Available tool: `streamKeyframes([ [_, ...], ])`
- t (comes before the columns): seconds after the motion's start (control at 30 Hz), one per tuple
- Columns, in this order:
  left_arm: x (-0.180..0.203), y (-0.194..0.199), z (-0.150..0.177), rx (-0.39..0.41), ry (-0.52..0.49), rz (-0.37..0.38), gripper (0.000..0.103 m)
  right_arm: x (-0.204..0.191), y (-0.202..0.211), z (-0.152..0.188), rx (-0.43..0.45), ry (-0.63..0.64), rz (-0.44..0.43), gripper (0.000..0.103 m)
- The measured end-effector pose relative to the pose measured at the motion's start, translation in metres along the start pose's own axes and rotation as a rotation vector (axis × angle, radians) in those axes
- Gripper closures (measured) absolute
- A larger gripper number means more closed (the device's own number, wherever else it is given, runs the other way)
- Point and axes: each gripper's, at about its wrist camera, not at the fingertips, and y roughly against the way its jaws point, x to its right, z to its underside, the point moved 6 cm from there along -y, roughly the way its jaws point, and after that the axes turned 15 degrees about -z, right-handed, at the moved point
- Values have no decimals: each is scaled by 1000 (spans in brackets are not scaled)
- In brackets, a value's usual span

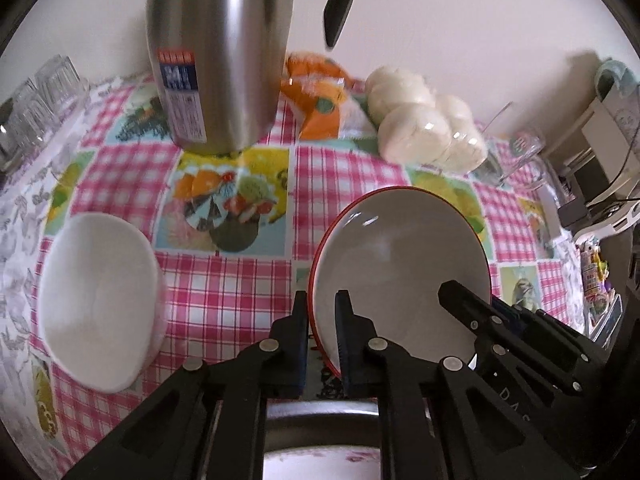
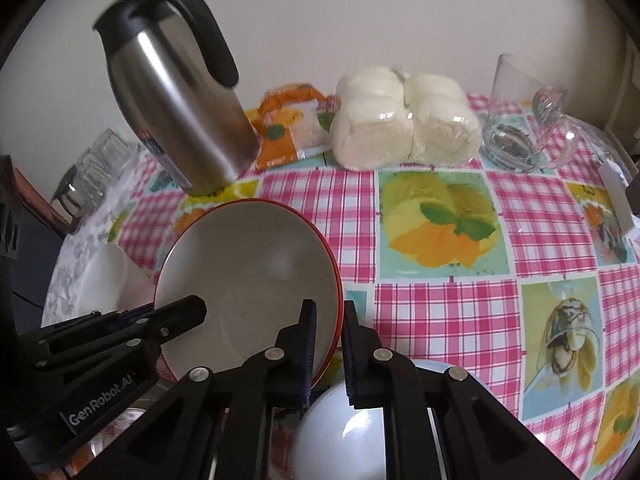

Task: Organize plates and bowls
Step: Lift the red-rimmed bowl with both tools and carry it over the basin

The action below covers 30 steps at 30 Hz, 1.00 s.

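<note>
Two claws clamped on one red-rimmed bowl (image 1: pixel 396 264), left claw (image 1: pixel 322 320) gripping one rim, right claw (image 2: pixel 329 332) the opposite.

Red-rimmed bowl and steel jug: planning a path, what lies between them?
In the right wrist view, only bare checked tablecloth separates the red-rimmed bowl from the steel jug.

Checked table (image 2: pixel 440 308) bears jug (image 2: pixel 176 108), buns (image 2: pixel 404 128).

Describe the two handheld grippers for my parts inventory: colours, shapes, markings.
Both the left gripper and the right gripper are matte black, built from slotted linkage arms joined by round silver rivets. Their fingers carry ribbed dark-blue pads. White "GenRobot.AI" lettering marks the left gripper's body in the right wrist view. No cables or sleeves show.
</note>
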Motion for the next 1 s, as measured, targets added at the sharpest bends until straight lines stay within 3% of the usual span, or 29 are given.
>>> streamKeyframes([
  [0.23,3,50,9,100,-13,-25,90,-18,43,5,81,5,-12,90],
  [0.63,-6,104,62,168,12,-20,90,-47,101,50,136,11,-34,90],
  [1.0,-21,115,117,176,34,-53,90,-63,116,106,168,-24,-80,90],
])
